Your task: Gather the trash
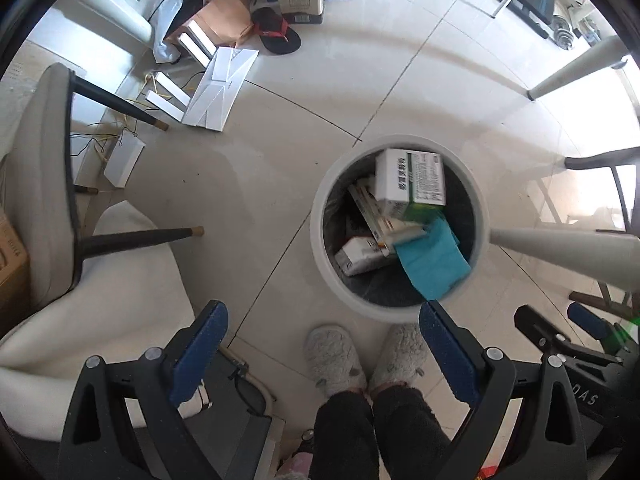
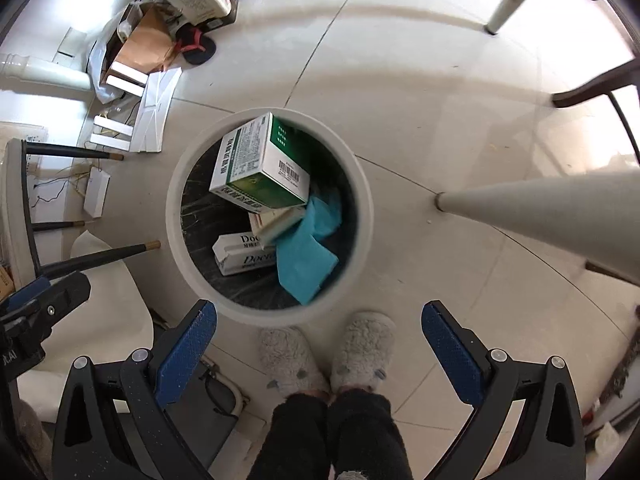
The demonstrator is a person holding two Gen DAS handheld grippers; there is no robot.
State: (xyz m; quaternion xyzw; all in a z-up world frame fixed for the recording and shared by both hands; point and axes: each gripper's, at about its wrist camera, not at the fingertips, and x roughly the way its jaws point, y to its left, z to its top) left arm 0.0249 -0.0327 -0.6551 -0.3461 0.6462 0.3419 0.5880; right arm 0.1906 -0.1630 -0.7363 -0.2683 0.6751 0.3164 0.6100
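Observation:
A round white trash bin [image 1: 320,216] [image 2: 172,208] with a dark liner stands on the tiled floor below me. Inside lie a green and white box [image 1: 412,180] [image 2: 260,168], a teal cloth [image 1: 432,260] [image 2: 304,248], a white "Doctor" box [image 2: 244,254] [image 1: 358,256] and other small packs. My left gripper [image 1: 324,328] is open and empty, above the floor left of the bin. My right gripper [image 2: 320,324] is open and empty, above the bin's near rim. The right gripper also shows at the right edge of the left wrist view [image 1: 560,328].
My slippered feet [image 2: 328,356] stand just before the bin. White table legs [image 2: 540,208] [image 1: 560,252] lean in from the right. A chair with black legs [image 1: 120,236] stands left. Boxes, a paper bag [image 1: 224,16], sandals and white cartons [image 1: 220,88] clutter the far left floor.

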